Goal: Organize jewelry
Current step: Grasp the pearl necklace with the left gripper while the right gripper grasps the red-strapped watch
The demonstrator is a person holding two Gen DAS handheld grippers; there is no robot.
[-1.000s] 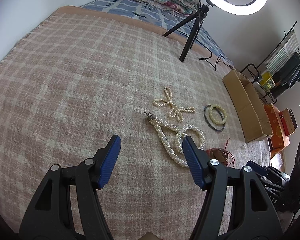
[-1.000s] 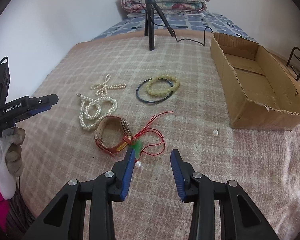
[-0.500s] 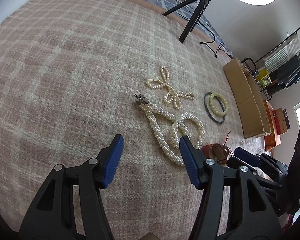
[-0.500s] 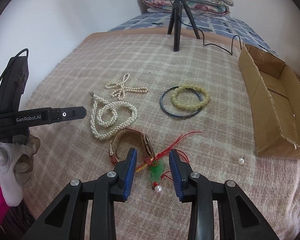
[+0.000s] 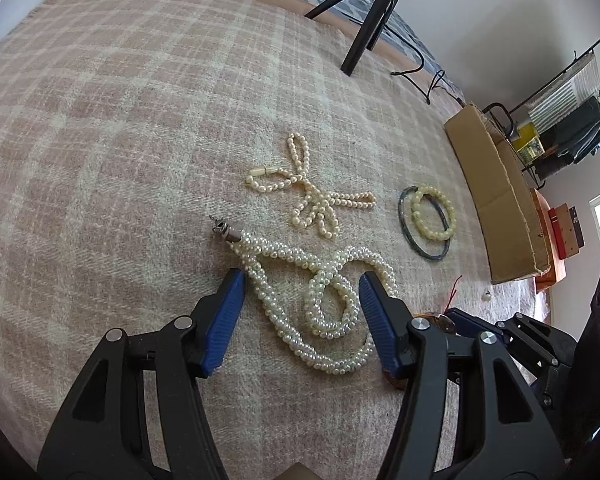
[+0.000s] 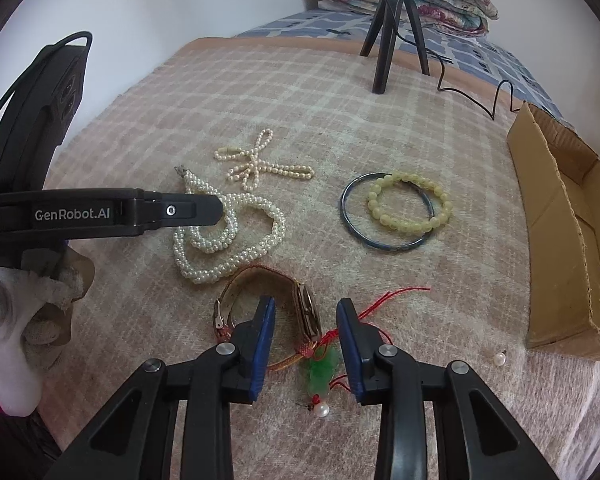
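A thick twisted pearl necklace (image 5: 320, 300) lies looped on the plaid blanket (image 5: 140, 120). My left gripper (image 5: 300, 280) is open and straddles it, pads clear of the beads. It shows side-on in the right wrist view (image 6: 214, 210), over the same necklace (image 6: 236, 256). My right gripper (image 6: 305, 306) is open, narrower, low over a brown-strapped watch (image 6: 260, 276). The watch face and a red cord with a green pendant (image 6: 320, 364) lie between its fingers, untouched. Farther off lie a thin pearl strand (image 5: 308, 196) and a yellow bead bracelet (image 6: 410, 204) on a dark bangle (image 6: 348, 216).
An open cardboard box (image 6: 556, 240) sits at the right edge of the bed, with a loose pearl (image 6: 499, 359) in front of it. A tripod (image 6: 388, 48) with a trailing cable stands at the back. A gloved hand (image 6: 20, 312) holds the left gripper.
Both grippers have moved forward and lower toward the jewelry. The left now straddles the twisted necklace; the right has come over the watch with its jaws a little narrower.
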